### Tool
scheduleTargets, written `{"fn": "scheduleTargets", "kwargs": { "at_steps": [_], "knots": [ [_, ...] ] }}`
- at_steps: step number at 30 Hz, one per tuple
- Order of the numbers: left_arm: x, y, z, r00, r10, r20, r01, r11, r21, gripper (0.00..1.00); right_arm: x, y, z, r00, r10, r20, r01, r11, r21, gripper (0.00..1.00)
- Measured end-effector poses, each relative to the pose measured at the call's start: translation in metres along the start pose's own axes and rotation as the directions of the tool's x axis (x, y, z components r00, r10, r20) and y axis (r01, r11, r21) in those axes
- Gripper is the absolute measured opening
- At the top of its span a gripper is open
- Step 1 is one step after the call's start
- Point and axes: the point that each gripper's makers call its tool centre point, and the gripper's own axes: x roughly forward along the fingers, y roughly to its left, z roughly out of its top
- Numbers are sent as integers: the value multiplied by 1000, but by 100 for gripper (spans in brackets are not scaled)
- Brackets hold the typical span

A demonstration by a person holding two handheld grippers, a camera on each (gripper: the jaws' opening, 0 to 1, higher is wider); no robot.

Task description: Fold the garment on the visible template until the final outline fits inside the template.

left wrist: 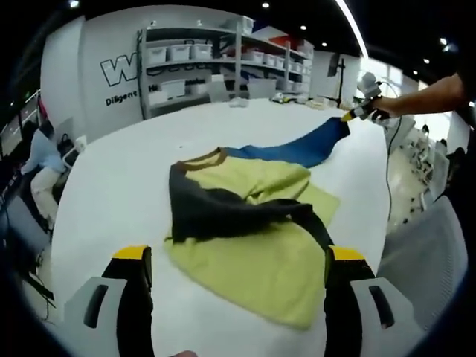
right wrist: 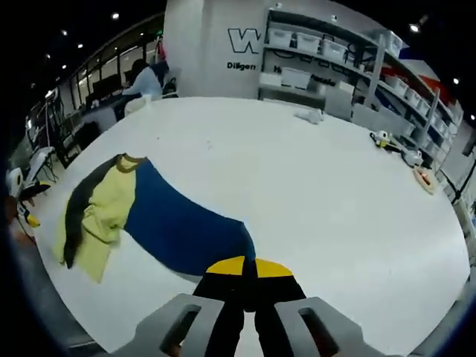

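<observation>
right gripper has the blue side pulled out for the fold

your right gripper [right wrist: 245, 269] has its jaws pressed together on the edge of the blue part [right wrist: 182, 227] of the garment, with no gap between the yellow tips. from the left gripper view you can see that same gripper [left wrist: 355, 113] out at the far side of the desk [left wrist: 111, 186], with the blue fabric [left wrist: 309, 145] drawn out taut toward it; that stretch looks meant to lift and flatten this side so it can be carried over the rest.

your left gripper [left wrist: 238, 260] stands with its jaws wide apart and nothing between them, low over the near edge of the yellow panel [left wrist: 260, 256]. it seems placed to pin or catch that side while the other pulls.

the garment lies mid-desk, yellow body bunched, a dark sleeve [left wrist: 223, 212] thrown across it, brown collar [left wrist: 201, 160] toward the far end. i can't make out any template outline on the white desk. shelves [left wrist: 223, 56] with bins stand beyond.

the fold is only partly done, by my reading.
</observation>
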Motion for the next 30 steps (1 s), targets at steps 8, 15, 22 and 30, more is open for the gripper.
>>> {"fn": "scheduleTargets", "kwargs": {
  "at_steps": [8, 15, 22, 30],
  "knots": [
    [0, -2, -2, 1000, 11, -9, -11, 1000, -13, 92, 5, -16, -14, 998, -41, -44, 37, 996, -87, 0],
    [3, -5, -3, 1000, 17, -15, -17, 1000, -20, 91, 6, -30, -20, 997, -64, -41, 59, 993, -97, 3],
    [7, -5, 4, 1000, 20, -7, -20, 999, -27, 92, 4, -30, -19, 998, -56, -32, 52, 994, -94, 5],
    [9, -6, 9, 1000, 0, -3, 0, 1000, -8, 92, 0, -12, -10, 1000, -15, 18, 18, 984, -176, 23]
  ]
}}
